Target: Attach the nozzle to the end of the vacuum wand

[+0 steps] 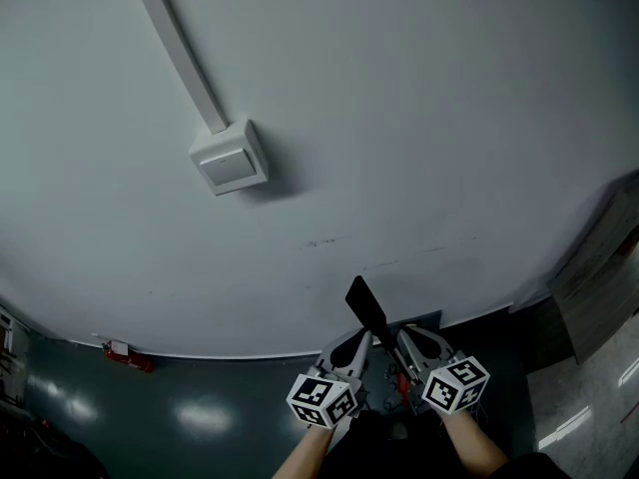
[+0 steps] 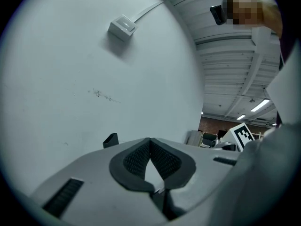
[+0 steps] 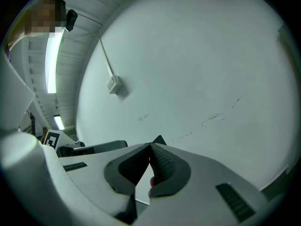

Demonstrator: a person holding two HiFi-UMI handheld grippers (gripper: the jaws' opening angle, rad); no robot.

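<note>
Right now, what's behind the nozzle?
Bare pale wall, with a box up left of it. The nozzle's base is covered by the left gripper and right gripper.

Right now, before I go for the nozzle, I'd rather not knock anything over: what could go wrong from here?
Both the left tool and the right tool are shut and hold nothing; reaching in like this would probably shove the black nozzle, not grip it. In the head view the tools sit close together with the nozzle tip between them, so they may knock each other. The wand is out of view, so alignment could be off.
</note>
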